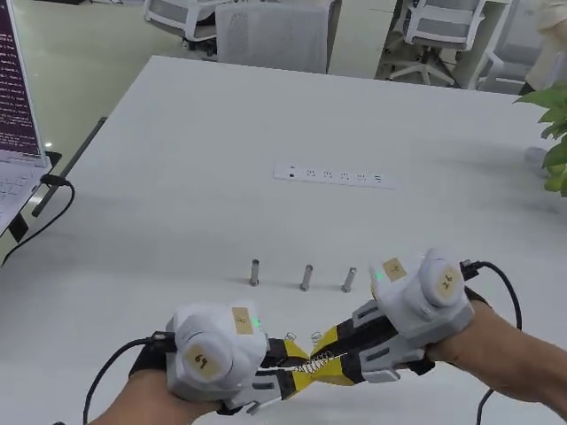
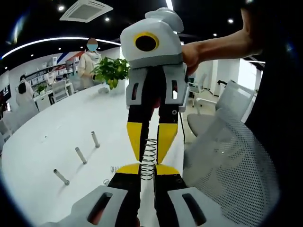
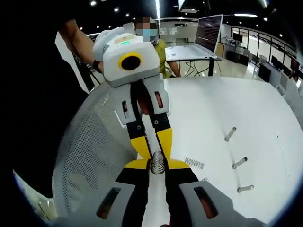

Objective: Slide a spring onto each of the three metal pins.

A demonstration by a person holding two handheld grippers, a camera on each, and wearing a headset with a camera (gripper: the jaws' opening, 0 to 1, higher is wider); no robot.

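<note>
Three short metal pins stand upright in a row on the white table: left pin (image 1: 254,272), middle pin (image 1: 306,277), right pin (image 1: 349,280). All three are bare. Nearer the front edge my two grippers meet tip to tip, each shut on one small spring (image 1: 310,359). The left gripper (image 1: 297,370) points right and the right gripper (image 1: 330,350) points left. The left gripper view has the spring (image 2: 148,158) running from my own jaws up into the right gripper's yellow fingers (image 2: 135,139). Two loose springs (image 1: 290,337) lie just behind the grippers.
A white power strip (image 1: 332,175) lies mid-table beyond the pins. An open laptop (image 1: 13,133) with a black cable sits at the left edge, plant leaves (image 1: 554,133) at the right. Office chairs stand past the far edge. A grey mesh chair back (image 3: 90,156) is close behind the left gripper.
</note>
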